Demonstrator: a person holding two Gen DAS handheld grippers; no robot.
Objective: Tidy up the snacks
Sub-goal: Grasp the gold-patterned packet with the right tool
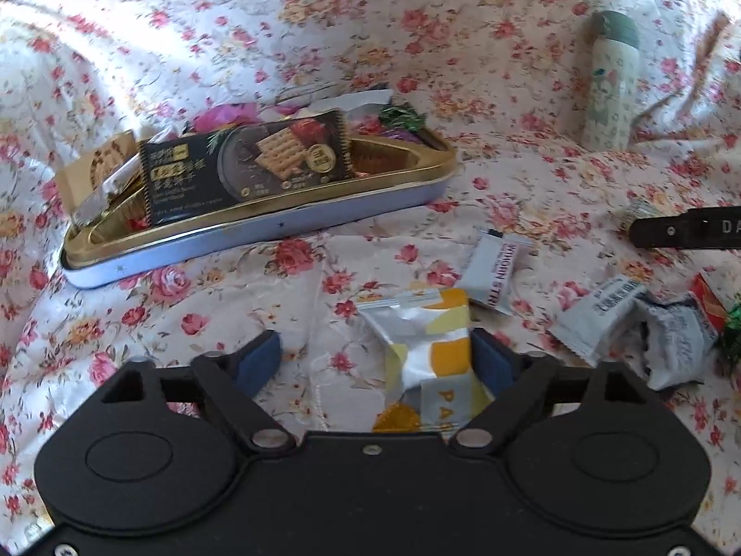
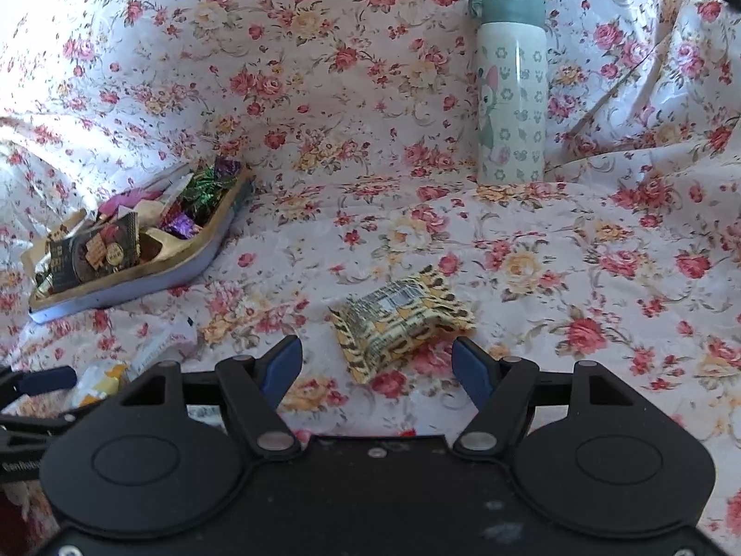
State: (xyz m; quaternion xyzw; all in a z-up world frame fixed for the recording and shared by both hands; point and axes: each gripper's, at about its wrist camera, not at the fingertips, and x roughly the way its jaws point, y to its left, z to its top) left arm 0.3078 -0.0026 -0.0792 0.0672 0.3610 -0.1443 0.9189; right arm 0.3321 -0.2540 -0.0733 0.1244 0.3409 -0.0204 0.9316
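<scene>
A gold-rimmed tin tray (image 1: 259, 227) holds a black cracker pack (image 1: 250, 162) and several wrapped sweets; it also shows at the left of the right wrist view (image 2: 139, 278). My left gripper (image 1: 375, 356) is open, and a yellow-and-silver snack packet (image 1: 426, 347) lies between its fingers, against the right finger (image 1: 493, 361). My right gripper (image 2: 376, 361) is open just in front of a yellow tiger-striped packet (image 2: 398, 324) on the floral cloth. White packets (image 1: 495, 273) and crumpled grey ones (image 1: 602, 319) lie loose to the right.
A white and green flask (image 2: 509, 88) stands upright at the back; it also shows in the left wrist view (image 1: 609, 78). The floral cloth (image 2: 324, 92) covers the whole surface and rises in folds behind. A red packet (image 1: 708, 301) lies at the right edge.
</scene>
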